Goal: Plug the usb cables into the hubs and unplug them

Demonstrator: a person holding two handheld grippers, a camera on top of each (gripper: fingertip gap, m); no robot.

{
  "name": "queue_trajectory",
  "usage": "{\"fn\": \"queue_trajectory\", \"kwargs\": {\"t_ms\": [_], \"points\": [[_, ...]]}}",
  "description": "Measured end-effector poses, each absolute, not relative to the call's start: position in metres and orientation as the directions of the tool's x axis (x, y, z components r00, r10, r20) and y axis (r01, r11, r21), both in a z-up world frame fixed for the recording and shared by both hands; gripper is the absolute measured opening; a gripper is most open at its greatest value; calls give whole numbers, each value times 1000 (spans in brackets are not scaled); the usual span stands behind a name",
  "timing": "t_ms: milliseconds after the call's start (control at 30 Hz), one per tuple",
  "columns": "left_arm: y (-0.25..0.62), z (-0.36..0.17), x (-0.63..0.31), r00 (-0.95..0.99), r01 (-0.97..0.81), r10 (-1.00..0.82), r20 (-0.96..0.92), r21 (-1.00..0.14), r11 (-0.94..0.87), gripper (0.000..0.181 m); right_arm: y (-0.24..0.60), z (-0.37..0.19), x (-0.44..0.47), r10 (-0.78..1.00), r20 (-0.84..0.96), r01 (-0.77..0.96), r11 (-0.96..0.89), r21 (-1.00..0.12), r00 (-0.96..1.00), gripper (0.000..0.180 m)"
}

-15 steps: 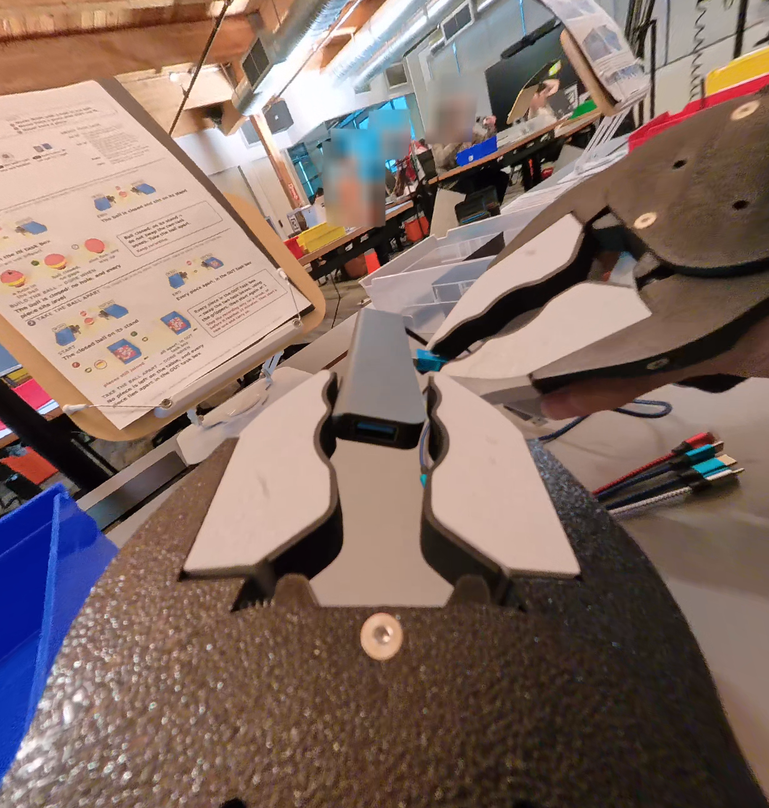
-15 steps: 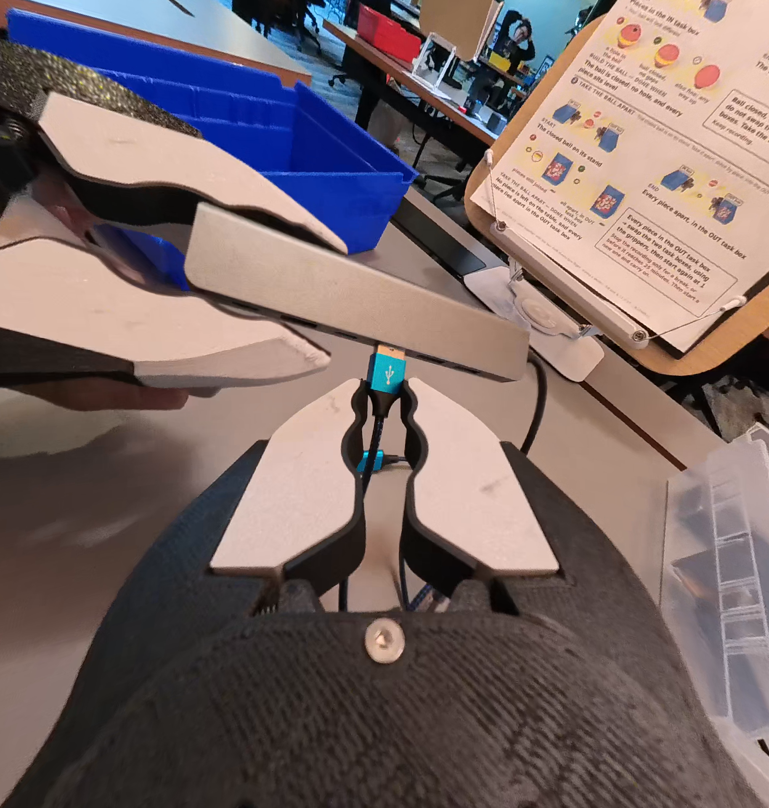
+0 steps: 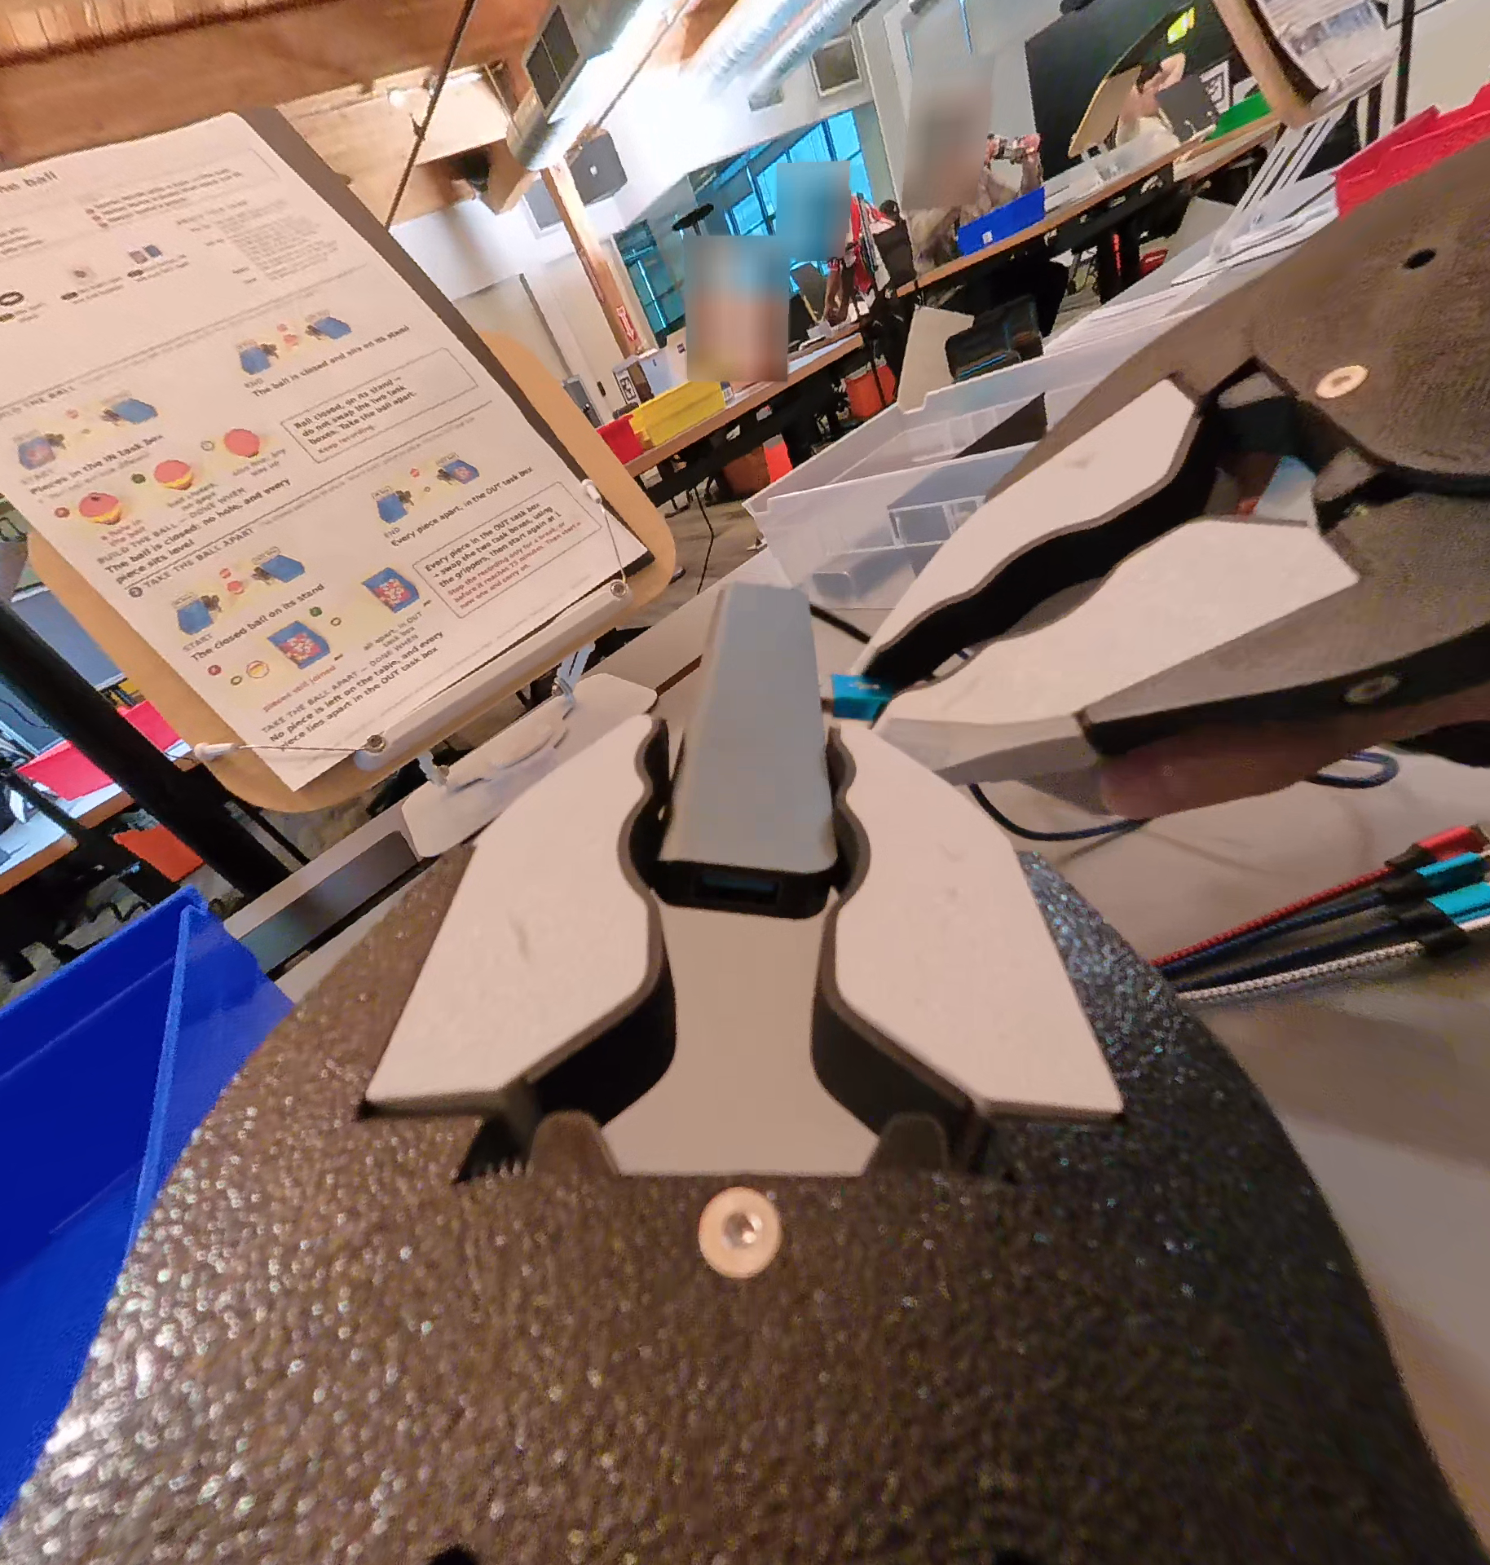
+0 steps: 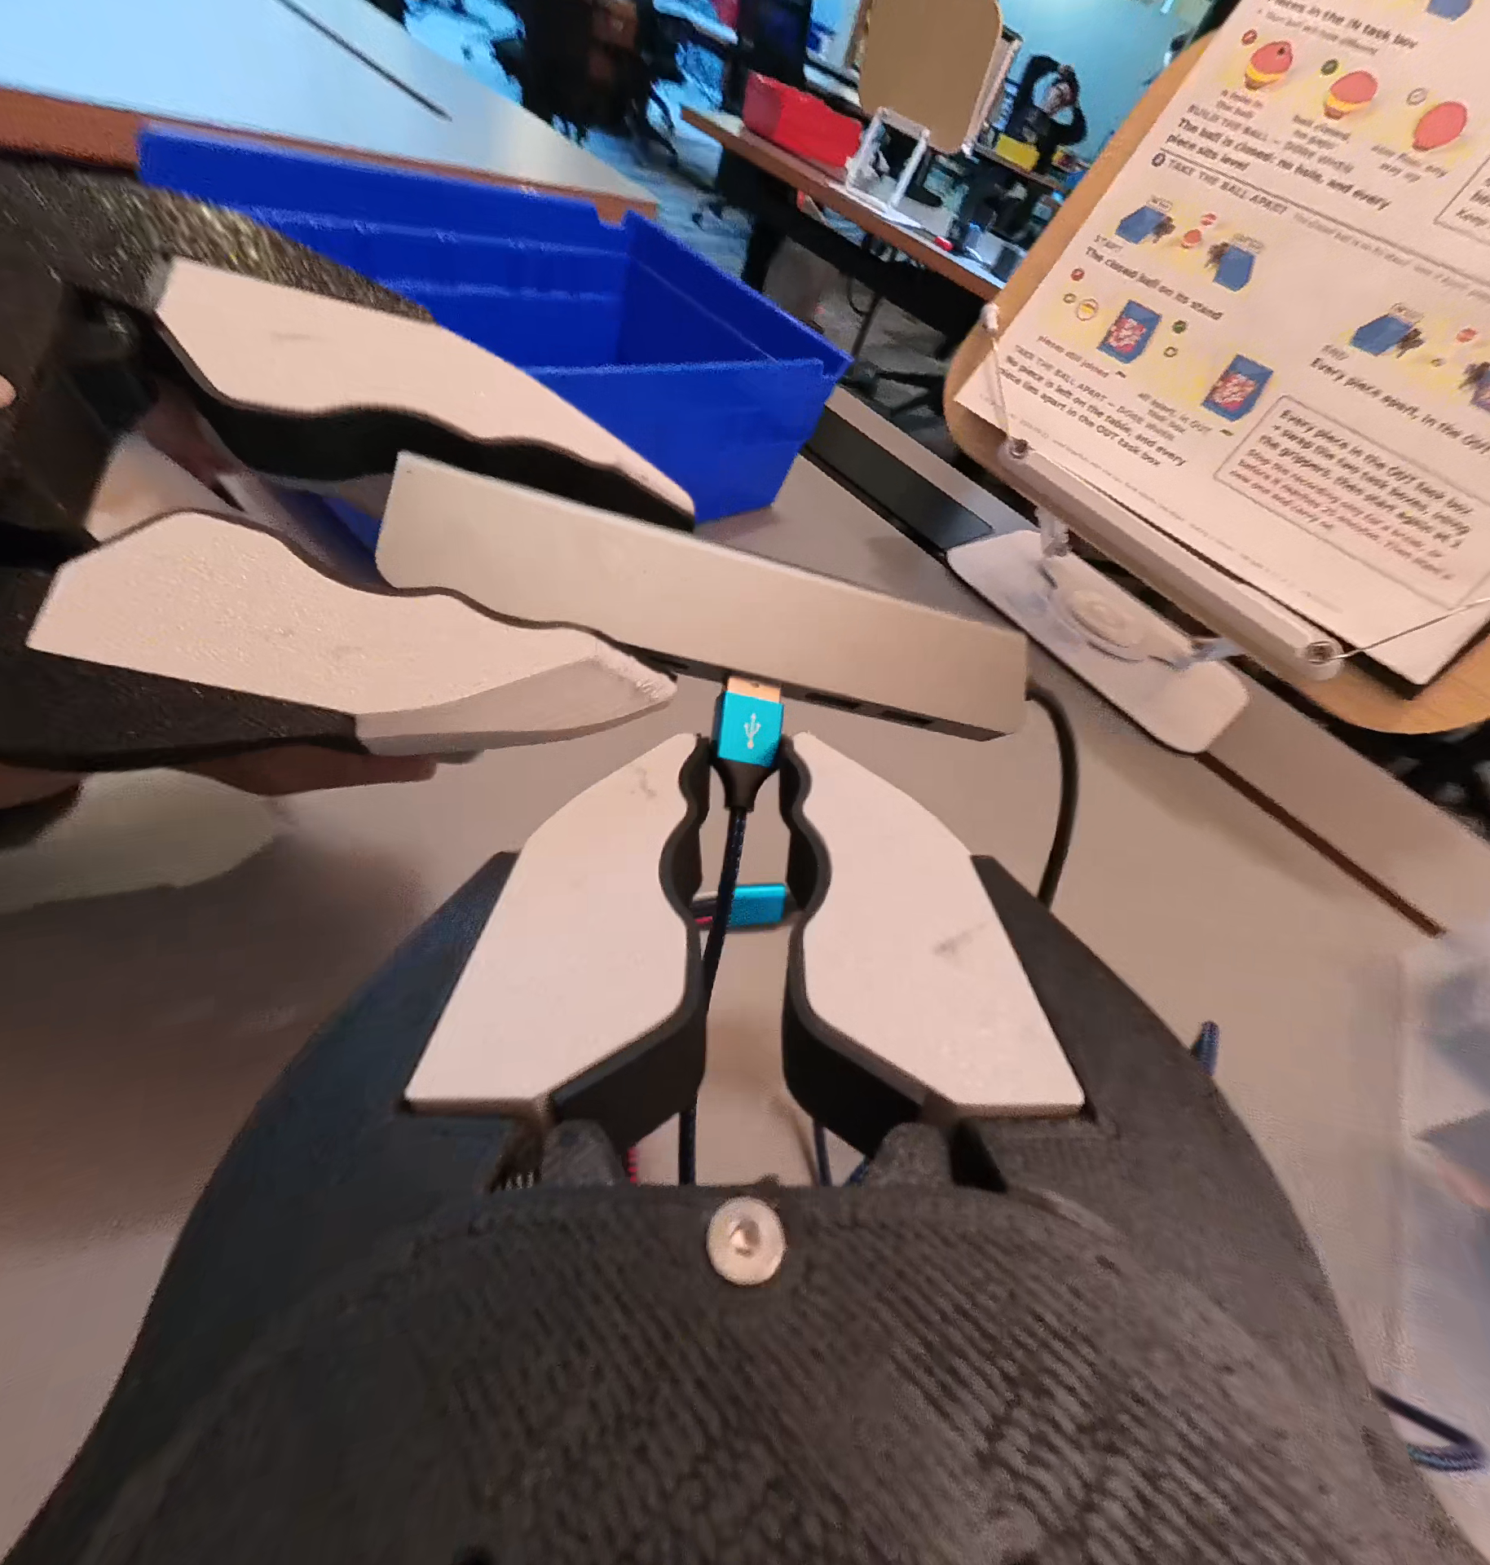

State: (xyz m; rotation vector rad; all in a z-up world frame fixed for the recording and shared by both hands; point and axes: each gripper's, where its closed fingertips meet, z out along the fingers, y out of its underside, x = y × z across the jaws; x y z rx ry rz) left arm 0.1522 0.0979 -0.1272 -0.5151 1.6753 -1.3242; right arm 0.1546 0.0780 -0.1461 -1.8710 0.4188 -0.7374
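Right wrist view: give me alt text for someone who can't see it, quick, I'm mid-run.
The right gripper pinches a teal USB plug, its metal tip at a port on the lower edge of a grey hub. The left gripper holds the hub above the table. A blue bin and a propped instruction sheet are behind.

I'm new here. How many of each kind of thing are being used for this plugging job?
Black two-finger grippers: 2 (left, right)
Grey metal USB hub: 1
Teal USB plug, gripped: 1
Loose braided-cable plugs on the table: 4
Total: 8
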Motion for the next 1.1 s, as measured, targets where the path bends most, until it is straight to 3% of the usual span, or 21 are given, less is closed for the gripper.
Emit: {"fn": "queue_trajectory", "kwargs": {"t_ms": [33, 267, 433, 667, 800, 900, 1000, 1033, 1100], "points": [[98, -128, 152, -497, 208, -769, -402, -915, 344, 34, 79, -146, 154, -589, 266, 34, -374, -927, 763, 19], [101, -127, 152, -507, 223, -767, -394, -919, 324, 34, 81, -154, 154, -569, 164, -45, -336, -941, 806, 26], [99, -128, 151, -519, 229, -755, -402, -916, 330, 34, 84, -151, 151, -546, 103, -64, -279, -958, 831, 15], [93, -138, 151, -575, 167, -730, -369, -927, 336, 36, 72, -139, 157, -542, 403, 146, -455, -879, 737, 14], [79, -142, 138, -763, -46, -639, -92, -980, 196, 48, 68, -133, 154, -477, 502, 237, -512, -826, 721, 14], [75, -137, 126, -820, -269, -530, 214, -963, 29, 43, 64, -137, 153, -412, 583, 291, -581, -760, 700, 15], [83, -135, 129, -749, -464, -485, 451, -880, -101, 35, 62, -139, 153, -401, 590, 284, -603, -746, 701, 15], [85, -137, 131, -710, -508, -490, 505, -850, -140, 26, 61, -140, 155, -418, 574, 254, -607, -753, 704, 14], [83, -141, 134, -626, -586, -490, 607, -780, -219, 26, 56, -140, 161, -481, 513, 152, -607, -780, 711, 14]]}}
